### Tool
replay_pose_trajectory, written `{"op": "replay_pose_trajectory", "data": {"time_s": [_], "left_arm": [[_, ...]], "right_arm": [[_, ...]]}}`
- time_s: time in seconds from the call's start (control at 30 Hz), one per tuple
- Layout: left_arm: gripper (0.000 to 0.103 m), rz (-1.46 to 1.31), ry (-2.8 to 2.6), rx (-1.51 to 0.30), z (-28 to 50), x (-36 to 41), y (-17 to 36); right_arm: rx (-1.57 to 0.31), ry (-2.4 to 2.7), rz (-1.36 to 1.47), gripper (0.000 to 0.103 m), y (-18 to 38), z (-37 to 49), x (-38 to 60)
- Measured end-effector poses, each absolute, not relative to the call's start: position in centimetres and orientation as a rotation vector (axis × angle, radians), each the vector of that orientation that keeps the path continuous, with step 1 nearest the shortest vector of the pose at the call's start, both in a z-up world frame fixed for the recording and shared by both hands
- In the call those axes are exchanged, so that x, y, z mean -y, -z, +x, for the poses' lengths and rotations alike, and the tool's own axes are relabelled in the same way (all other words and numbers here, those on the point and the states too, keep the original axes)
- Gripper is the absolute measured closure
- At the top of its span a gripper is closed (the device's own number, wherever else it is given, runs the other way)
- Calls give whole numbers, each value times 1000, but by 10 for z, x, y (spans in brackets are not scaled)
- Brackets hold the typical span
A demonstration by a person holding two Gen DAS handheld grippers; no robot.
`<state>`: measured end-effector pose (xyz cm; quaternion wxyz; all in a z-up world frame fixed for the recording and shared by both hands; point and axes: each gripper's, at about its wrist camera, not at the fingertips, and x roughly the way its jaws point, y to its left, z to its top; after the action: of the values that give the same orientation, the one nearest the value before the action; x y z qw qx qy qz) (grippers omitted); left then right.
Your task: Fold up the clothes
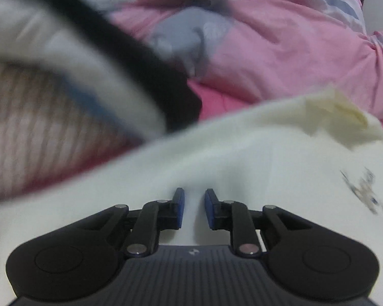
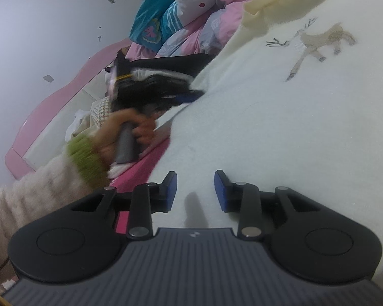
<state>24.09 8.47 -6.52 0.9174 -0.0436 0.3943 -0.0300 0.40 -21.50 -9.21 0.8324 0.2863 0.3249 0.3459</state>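
Two grippers hung over my cream garment (image 2: pixel 280 132): my left gripper (image 1: pixel 194 209) stood narrowly parted, nothing between; my right gripper (image 2: pixel 195 191) stood wider, likewise empty.

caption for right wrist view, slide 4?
Right gripper open over cream deer-print garment; left gripper at its far edge.

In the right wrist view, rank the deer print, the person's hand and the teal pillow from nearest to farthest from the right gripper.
From the right gripper:
1. Person's hand, left, beside the cream garment.
2. Deer print, upper right on the garment.
3. Teal pillow, top, at the bed's far end.
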Motion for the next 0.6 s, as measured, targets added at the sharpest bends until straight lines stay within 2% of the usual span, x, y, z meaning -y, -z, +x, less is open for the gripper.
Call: {"op": "replay_pose_trajectory", "data": {"time_s": [0.2, 0.27, 0.43, 0.6], "left_arm": [[92, -171, -28, -840, 279, -94, 58], [87, -160, 26, -819, 269, -82, 51], [87, -97, 125, -776, 257, -50, 45], [82, -73, 71, -765, 302, -33, 63]], "right_arm": [[-688, -737, 603, 70, 91, 3, 214], [-689, -736, 601, 70, 90, 3, 214], [-686, -746, 584, 64, 88, 2, 211], [-678, -760, 565, 59, 87, 2, 207]]}}
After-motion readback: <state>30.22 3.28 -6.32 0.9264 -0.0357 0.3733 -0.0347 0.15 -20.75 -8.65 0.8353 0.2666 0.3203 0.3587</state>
